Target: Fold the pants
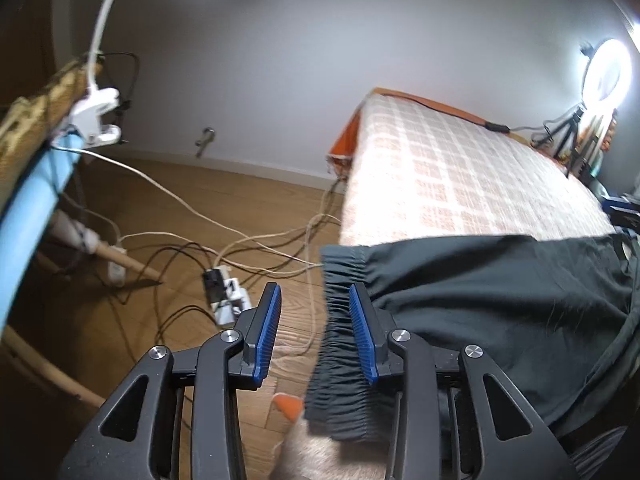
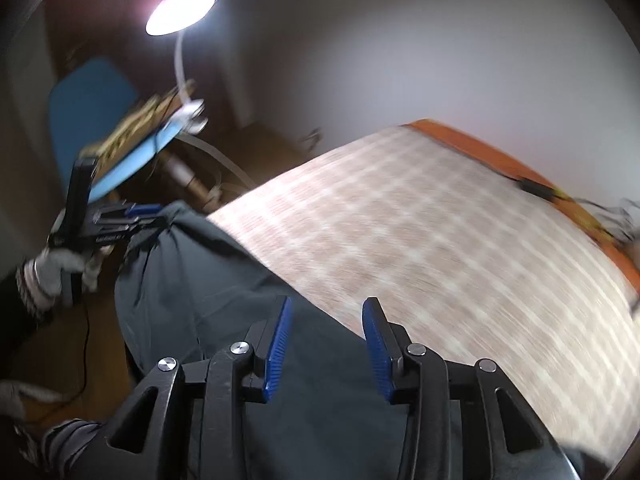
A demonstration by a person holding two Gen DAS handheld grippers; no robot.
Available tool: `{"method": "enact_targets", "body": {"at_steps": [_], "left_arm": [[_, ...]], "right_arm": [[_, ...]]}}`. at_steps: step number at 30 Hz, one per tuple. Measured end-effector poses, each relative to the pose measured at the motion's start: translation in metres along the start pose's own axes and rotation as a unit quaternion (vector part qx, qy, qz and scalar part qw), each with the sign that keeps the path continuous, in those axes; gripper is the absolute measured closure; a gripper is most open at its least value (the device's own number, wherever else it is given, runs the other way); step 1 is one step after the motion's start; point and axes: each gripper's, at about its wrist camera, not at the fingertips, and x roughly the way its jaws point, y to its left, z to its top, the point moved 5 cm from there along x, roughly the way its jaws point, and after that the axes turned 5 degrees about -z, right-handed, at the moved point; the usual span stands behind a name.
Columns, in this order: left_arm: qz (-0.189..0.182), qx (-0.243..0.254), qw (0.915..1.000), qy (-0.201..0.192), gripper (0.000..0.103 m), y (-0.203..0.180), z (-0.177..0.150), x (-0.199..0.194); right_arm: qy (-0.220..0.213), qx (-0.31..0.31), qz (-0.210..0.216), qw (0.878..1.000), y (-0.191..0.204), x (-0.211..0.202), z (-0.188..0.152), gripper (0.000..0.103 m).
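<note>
Dark grey-green pants (image 1: 500, 300) lie across the near end of a bed with a checked peach cover (image 1: 460, 180), and their gathered elastic waistband (image 1: 340, 340) hangs over the bed's left edge. My left gripper (image 1: 315, 288) is open. The waistband rests against its right pad, and the left pad stands clear of the cloth. In the right wrist view my right gripper (image 2: 329, 302) is open just above the pants (image 2: 200, 280), with nothing pinched between its pads. A gloved hand (image 2: 52, 272) holds the left gripper (image 2: 120, 220) at the pants' far left corner.
Cables and a power strip (image 1: 226, 292) lie on the wooden floor left of the bed. A blue chair (image 1: 28, 220) with a clamped lamp (image 1: 96, 116) stands at the left. A ring light (image 1: 606, 68) on a tripod is at the bed's far right.
</note>
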Motion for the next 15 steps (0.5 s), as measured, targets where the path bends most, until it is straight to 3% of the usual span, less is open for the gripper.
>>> {"method": "enact_targets", "body": {"at_steps": [3, 6, 9, 15], "left_arm": [[-0.005, 0.006, 0.9997, -0.021, 0.069, -0.010, 0.009, -0.018], [-0.032, 0.034, 0.9980, -0.042, 0.069, -0.043, 0.021, -0.038], [-0.071, 0.058, 0.9945, -0.051, 0.057, -0.079, 0.029, -0.049], [-0.164, 0.111, 0.9796, -0.036, 0.056, -0.164, 0.038, -0.050]], "right_arm": [[-0.025, 0.047, -0.033, 0.998, -0.021, -0.035, -0.019, 0.043], [-0.045, 0.085, -0.061, 0.993, -0.040, -0.069, -0.040, 0.040], [-0.061, 0.128, -0.093, 0.985, -0.061, -0.102, -0.068, 0.031], [-0.060, 0.209, -0.143, 0.966, -0.113, -0.155, -0.126, 0.029]]}}
